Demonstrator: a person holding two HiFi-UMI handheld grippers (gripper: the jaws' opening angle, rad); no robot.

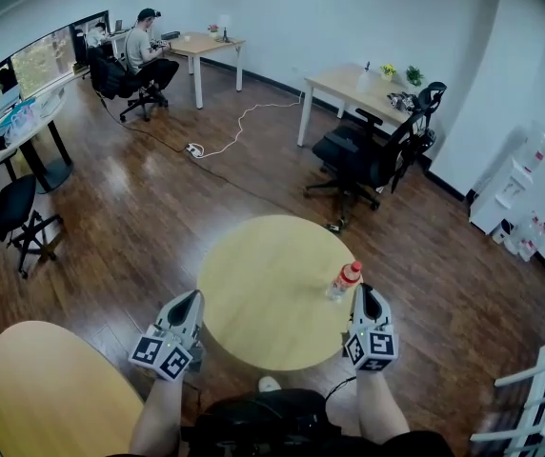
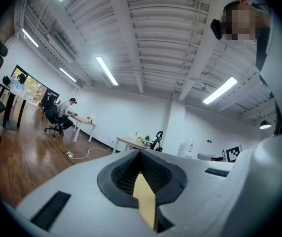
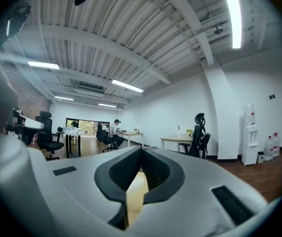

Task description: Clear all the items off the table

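A clear plastic bottle with a red cap and label stands on the right side of the round yellow table. My right gripper hovers just right of the bottle, apart from it, its jaws shut with nothing in them. The right gripper view shows the closed jaws pointing level across the room, with no bottle in it. At the table's left edge, my left gripper is shut and empty as well; in the left gripper view its jaws meet, with only a strip of tabletop behind them.
A second round yellow table lies at the lower left. Beyond stand a black office chair, a wooden desk, a white cable on the floor and a seated person. A white rack is at the right.
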